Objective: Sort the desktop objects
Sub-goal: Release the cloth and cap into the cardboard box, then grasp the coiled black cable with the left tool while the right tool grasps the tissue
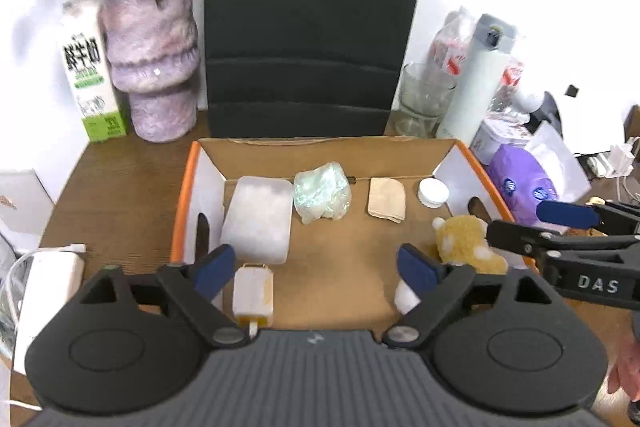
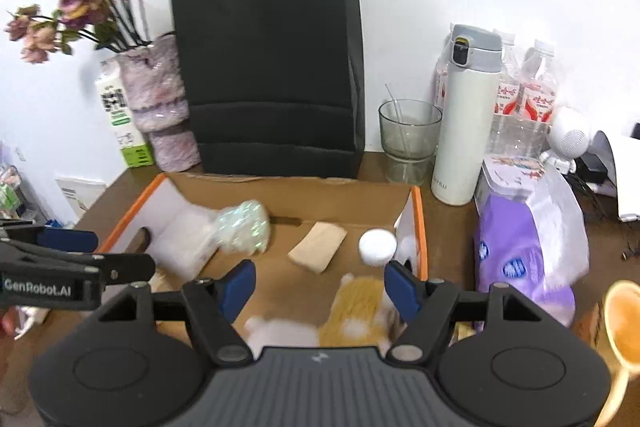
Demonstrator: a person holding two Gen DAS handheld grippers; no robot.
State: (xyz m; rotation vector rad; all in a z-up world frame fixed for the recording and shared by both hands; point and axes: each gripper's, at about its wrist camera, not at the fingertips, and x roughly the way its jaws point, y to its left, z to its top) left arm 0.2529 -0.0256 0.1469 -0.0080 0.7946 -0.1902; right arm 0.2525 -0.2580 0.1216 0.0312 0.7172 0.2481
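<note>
An open cardboard box [image 1: 320,147] with orange edges [image 2: 417,223] holds a white plastic tub [image 1: 258,219], a crumpled iridescent bag [image 1: 322,197], a tan napkin [image 1: 386,201], a white round lid [image 1: 433,191], a small white-and-yellow item [image 1: 253,293] and a yellow plush toy [image 1: 466,243]. My left gripper [image 1: 316,267] is open above the box's near part, empty. My right gripper [image 2: 318,285] is open just above the plush toy [image 2: 360,311], with nothing between the pads. The right gripper also shows in the left wrist view [image 1: 532,223], at the box's right rim.
Behind the box stand a black paper bag [image 1: 312,27], a purple vase with flowers [image 1: 154,67], a milk carton [image 1: 90,75], a glass [image 2: 408,135], a white thermos [image 2: 466,119] and water bottles [image 2: 524,99]. A purple tissue pack [image 2: 516,255] lies right, a white charger [image 1: 48,283] left.
</note>
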